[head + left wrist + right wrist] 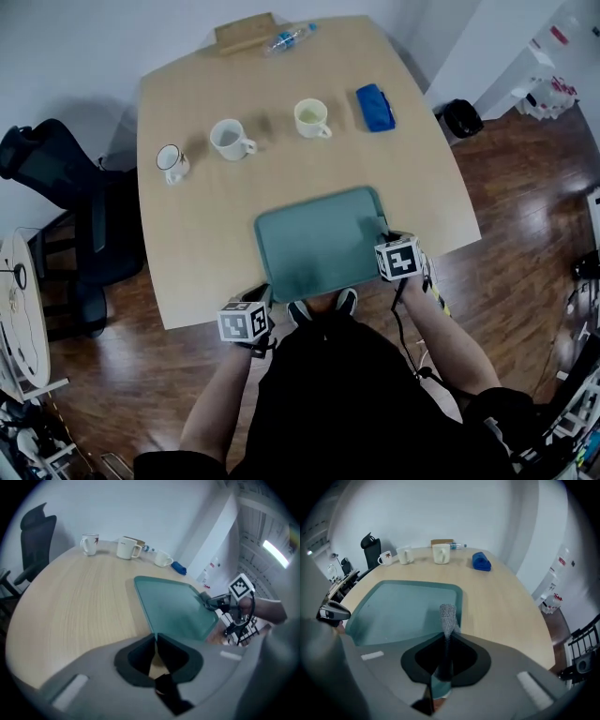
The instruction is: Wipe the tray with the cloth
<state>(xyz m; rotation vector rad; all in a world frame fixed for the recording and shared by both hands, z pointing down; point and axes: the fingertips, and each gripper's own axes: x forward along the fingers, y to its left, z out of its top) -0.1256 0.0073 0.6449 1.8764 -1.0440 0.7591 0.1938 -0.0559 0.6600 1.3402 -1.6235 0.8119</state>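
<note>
A teal tray (319, 244) lies at the table's near edge, its front hanging a little over the edge. My right gripper (386, 236) is shut on the rim at the tray's right side; the teal rim (459, 603) runs between its jaws (446, 620). My left gripper (265, 298) is at the tray's front left corner, jaws shut, with the corner (152, 629) meeting their tips (156, 637). The left gripper view also shows the right gripper (211, 602) on the tray. A folded blue cloth (375, 107) lies at the far right of the table, apart from both grippers.
Three white mugs (232, 140) (312, 118) (172, 161) stand in a row beyond the tray. A plastic bottle (289, 38) and a wooden board (246, 33) lie at the far edge. A black office chair (56, 178) stands left of the table.
</note>
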